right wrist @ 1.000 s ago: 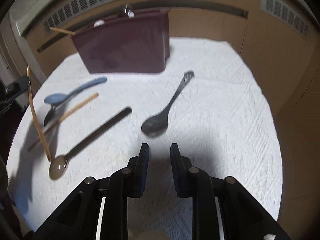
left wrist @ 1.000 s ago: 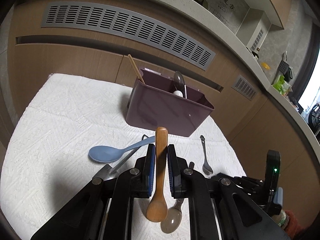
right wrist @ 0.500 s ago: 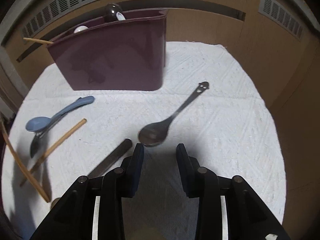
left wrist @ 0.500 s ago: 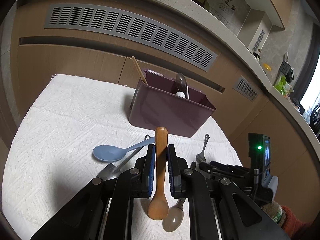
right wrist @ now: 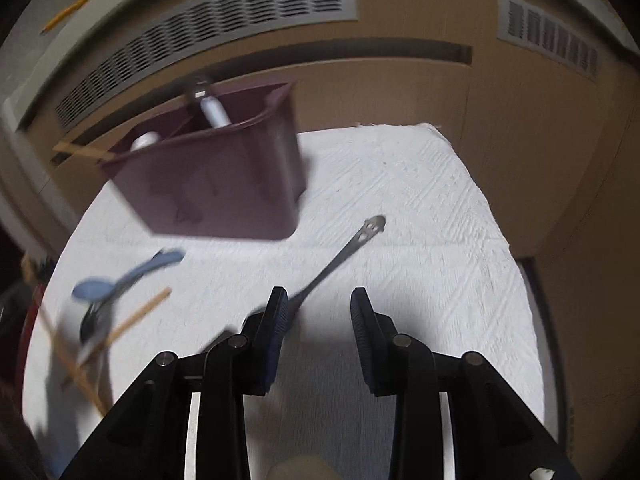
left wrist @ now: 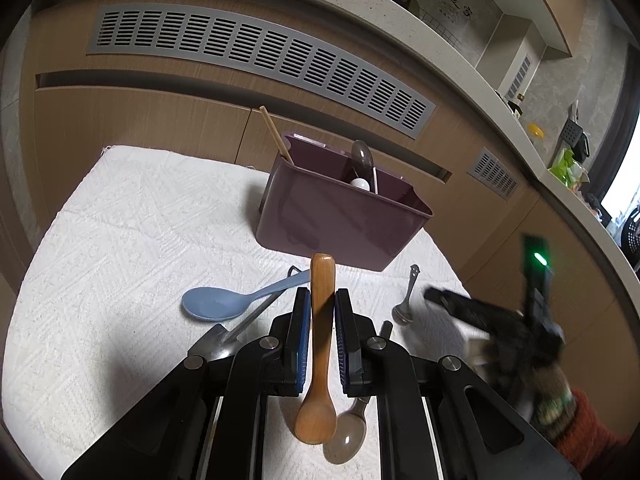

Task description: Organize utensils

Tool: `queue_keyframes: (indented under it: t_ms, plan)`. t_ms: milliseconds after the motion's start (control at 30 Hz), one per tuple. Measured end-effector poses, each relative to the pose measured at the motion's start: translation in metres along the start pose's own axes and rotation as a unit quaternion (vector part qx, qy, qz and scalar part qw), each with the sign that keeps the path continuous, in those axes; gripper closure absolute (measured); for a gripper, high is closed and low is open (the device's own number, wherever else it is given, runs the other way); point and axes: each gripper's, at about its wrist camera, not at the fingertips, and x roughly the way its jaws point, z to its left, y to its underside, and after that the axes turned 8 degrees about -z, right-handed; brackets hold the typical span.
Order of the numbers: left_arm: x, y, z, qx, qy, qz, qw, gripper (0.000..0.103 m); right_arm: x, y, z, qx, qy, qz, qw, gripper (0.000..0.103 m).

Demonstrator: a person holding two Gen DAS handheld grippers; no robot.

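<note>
Item: left gripper [left wrist: 322, 308], clenched on the handle of a small brown wooden spoon [left wrist: 319, 364], bowl hanging toward the camera; unmoved. Right gripper [right wrist: 319, 312]: jaws have just been opening, nothing between them, now advanced over the slim steel spoon [right wrist: 340, 258], whose bowl hides behind its left finger; pickup judged next. Beyond: maroon plastic utensil caddy [right wrist: 224, 192] on white textured cloth [right wrist: 420, 216]. Writing: far wall characters, unreadable.

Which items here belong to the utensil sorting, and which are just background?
Job:
wooden spoon, clamped in left gripper
metal spoon, ahead of open right gripper
blue spoon
maroon utensil bin
loose chopstick

Background:
white mat
vent grille
cabinet fronts
</note>
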Motion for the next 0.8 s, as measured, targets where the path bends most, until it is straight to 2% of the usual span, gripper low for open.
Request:
queue_keyframes:
  t_ms: [67, 133, 200, 333, 400, 467, 567, 667, 800]
  plan:
    - [0.0, 0.0, 0.001, 0.0, -0.001, 0.001, 1.0, 0.091, 0.024, -0.011, 0.003, 0.005, 0.015, 0.012, 1.0, 0.072]
    - [-0.001, -0.001, 0.005, -0.004, -0.002, 0.001, 1.0, 0.091, 0.047, -0.018, 0.01, -0.015, 0.056, 0.031, 0.998, 0.074]
    - [-0.001, -0.001, 0.008, -0.007, -0.004, 0.002, 1.0, 0.091, 0.058, -0.02, 0.013, -0.024, 0.075, 0.042, 0.996, 0.074]
    - [0.001, 0.0, 0.014, -0.017, -0.005, 0.004, 0.9998, 0.09, 0.045, -0.004, 0.024, -0.081, 0.048, 0.037, 0.995, 0.076]
    - [0.003, 0.001, 0.015, -0.023, -0.007, 0.008, 0.9997, 0.09, 0.028, 0.013, 0.025, -0.126, 0.031, 0.034, 0.991, 0.078]
    - [0.004, 0.002, 0.014, -0.024, -0.006, 0.011, 0.9996, 0.09, 0.014, 0.024, 0.019, -0.144, 0.024, 0.035, 0.989, 0.078]
    - [0.005, 0.003, 0.008, -0.017, -0.003, 0.012, 0.9998, 0.09, -0.005, 0.037, -0.003, -0.133, 0.022, 0.041, 0.99, 0.078]
    - [0.009, 0.005, 0.005, -0.016, 0.003, 0.018, 0.9997, 0.09, -0.009, 0.041, -0.023, -0.104, 0.002, 0.039, 0.994, 0.074]
    - [0.014, 0.007, 0.004, -0.015, 0.004, 0.027, 0.9995, 0.09, -0.011, 0.044, -0.027, -0.086, -0.016, 0.036, 0.996, 0.065]
